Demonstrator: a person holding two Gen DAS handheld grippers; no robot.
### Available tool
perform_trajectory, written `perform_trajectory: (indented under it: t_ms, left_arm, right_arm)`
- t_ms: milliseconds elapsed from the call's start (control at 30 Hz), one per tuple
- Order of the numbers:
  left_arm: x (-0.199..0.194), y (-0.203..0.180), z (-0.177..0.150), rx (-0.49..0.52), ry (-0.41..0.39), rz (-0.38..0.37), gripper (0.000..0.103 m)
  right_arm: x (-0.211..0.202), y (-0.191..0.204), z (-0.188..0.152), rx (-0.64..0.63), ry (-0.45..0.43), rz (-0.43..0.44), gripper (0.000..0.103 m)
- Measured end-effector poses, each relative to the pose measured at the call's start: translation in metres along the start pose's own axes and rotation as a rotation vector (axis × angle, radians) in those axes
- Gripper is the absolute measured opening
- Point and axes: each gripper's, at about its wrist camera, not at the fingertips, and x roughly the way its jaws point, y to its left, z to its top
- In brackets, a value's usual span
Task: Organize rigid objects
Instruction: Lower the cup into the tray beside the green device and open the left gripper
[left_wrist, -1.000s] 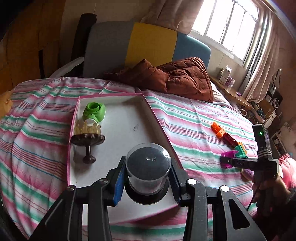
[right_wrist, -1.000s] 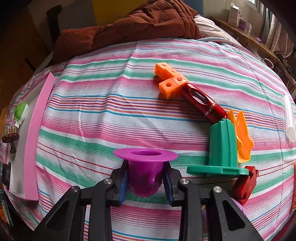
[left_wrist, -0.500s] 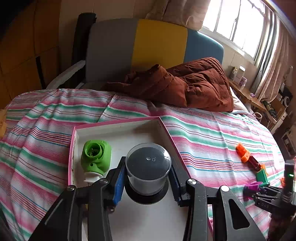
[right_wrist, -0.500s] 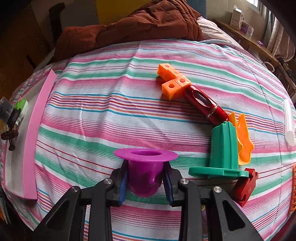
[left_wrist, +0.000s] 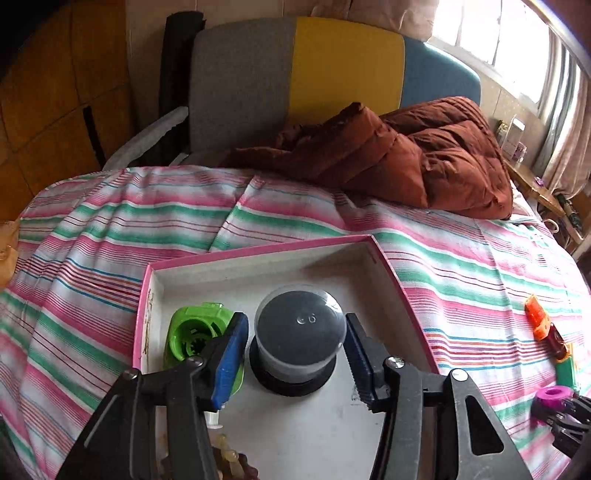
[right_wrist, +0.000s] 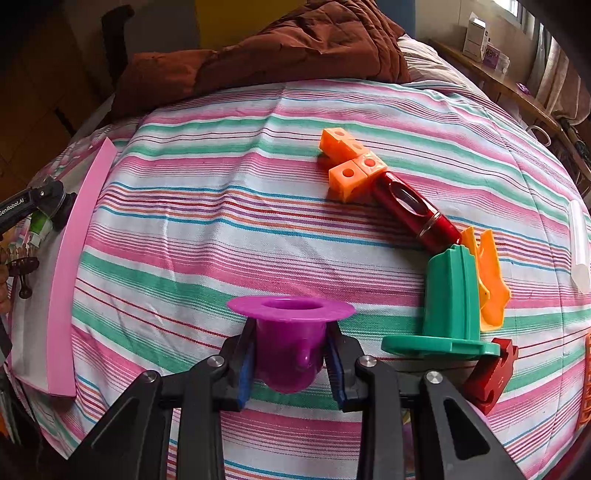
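**Jar set in the tray, purple cup waiting**

We judge the placing step nearly done: our left gripper (left_wrist: 295, 350) stands spread, its pads clear of the dark capped jar (left_wrist: 300, 338) resting on the pink-rimmed tray (left_wrist: 399, 291), the green piece (left_wrist: 192, 332) at its 9 o'clock. Our right gripper (right_wrist: 290, 354) clamps the purple cup (right_wrist: 290, 332) over the striped bedspread (right_wrist: 221, 229). Next we should back the left out, then carry the cup toward the tray at 9 o'clock

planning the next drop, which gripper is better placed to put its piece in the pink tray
Left. The left gripper is open around the clear-domed black cylinder, which already stands inside the pink-rimmed tray. The right gripper holds the purple flanged cup over the striped bedsheet, away from the tray.
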Motion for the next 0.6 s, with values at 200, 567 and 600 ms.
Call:
perform_trajectory:
  t_ms: [200,567,600]
  left_arm:
    - [-0.04,-0.003,-0.011,0.0,-0.083,-0.006,0.063]
    - [-0.111,-0.021,-0.059,0.037,-0.136,-0.055,0.067]
    - [-0.114,-0.021,-0.065,0.031,-0.129,-0.061,0.067]
  right_arm:
    - [-0.002,0.001,-0.004,-0.006,-0.004,-0.005,0.032]
    - [-0.001,0.006,-0.004,-0.027,-0.022,-0.027,0.032]
    - [-0.002,0.006,-0.005,-0.029,-0.024,-0.029,0.032]
